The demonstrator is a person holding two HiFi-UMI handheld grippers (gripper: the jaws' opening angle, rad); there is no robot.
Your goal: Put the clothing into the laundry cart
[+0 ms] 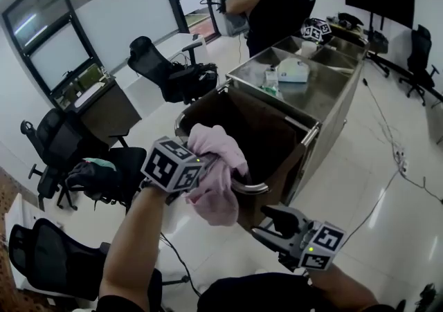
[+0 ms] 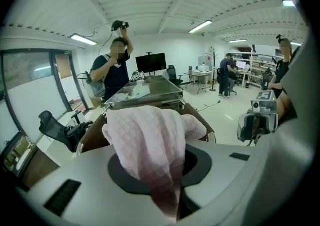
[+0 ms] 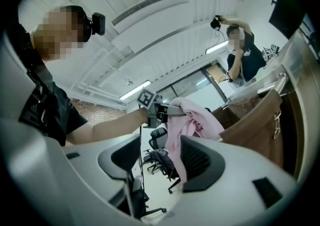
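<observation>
A pink cloth [image 1: 216,189] hangs bunched from my left gripper [image 1: 211,164], which is shut on it right over the near metal rim [image 1: 252,187] of the brown fabric laundry cart [image 1: 270,134]. In the left gripper view the pink cloth [image 2: 150,140] fills the space between the shut jaws, with the cart's rim [image 2: 209,135] just beyond. My right gripper [image 1: 264,225] stands open and empty, low and to the right of the cart's near corner. The right gripper view looks between its open jaws at the left gripper [image 3: 161,112], the cloth [image 3: 196,120] and the cart's side [image 3: 260,120].
A steel table [image 1: 311,93] with small items stands against the cart's far side. A person [image 1: 273,6] stands behind it. Black office chairs [image 1: 169,68] [image 1: 62,148] [image 1: 48,255] are at the left. Cables [image 1: 398,158] lie on the white floor at the right.
</observation>
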